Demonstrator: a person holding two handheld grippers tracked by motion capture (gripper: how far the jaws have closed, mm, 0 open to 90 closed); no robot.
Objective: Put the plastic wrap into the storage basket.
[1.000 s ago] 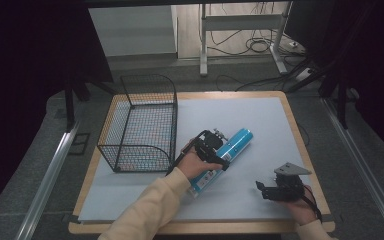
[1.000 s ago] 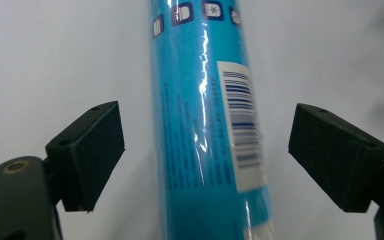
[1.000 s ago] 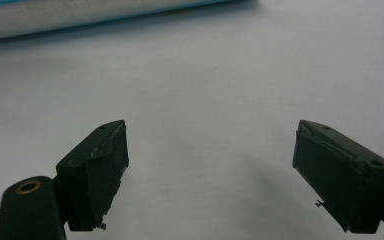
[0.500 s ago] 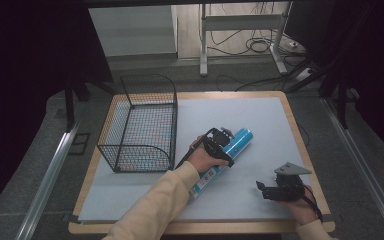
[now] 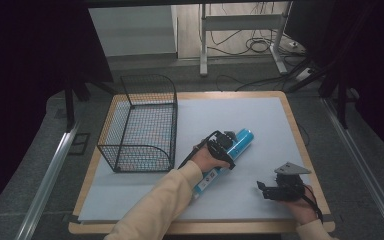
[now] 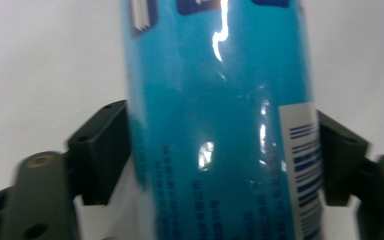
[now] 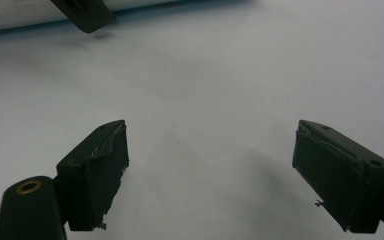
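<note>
A blue cylindrical can (image 5: pixel 241 139) with a white lower end lies slanted on the white table mat (image 5: pixel 260 112), right of centre. My left gripper (image 5: pixel 224 145) is on top of it. In the left gripper view the two black jaws press against both sides of the blue can (image 6: pixel 215 100), with a barcode label beside the right jaw. My right gripper (image 5: pixel 269 190) rests low near the front right of the mat. Its jaws stand wide apart in the right gripper view (image 7: pixel 210 165), with bare mat between them.
A black wire basket (image 5: pixel 173 120) stands on the left half of the table, close to the can. The table's wooden edge (image 5: pixel 300 150) runs along the right. The right gripper view catches the can's edge (image 7: pixel 30 17) and one jaw of the other gripper.
My left gripper has slid a little farther along the can toward its blue end and settled around it. The can and the right gripper have stayed in place.
</note>
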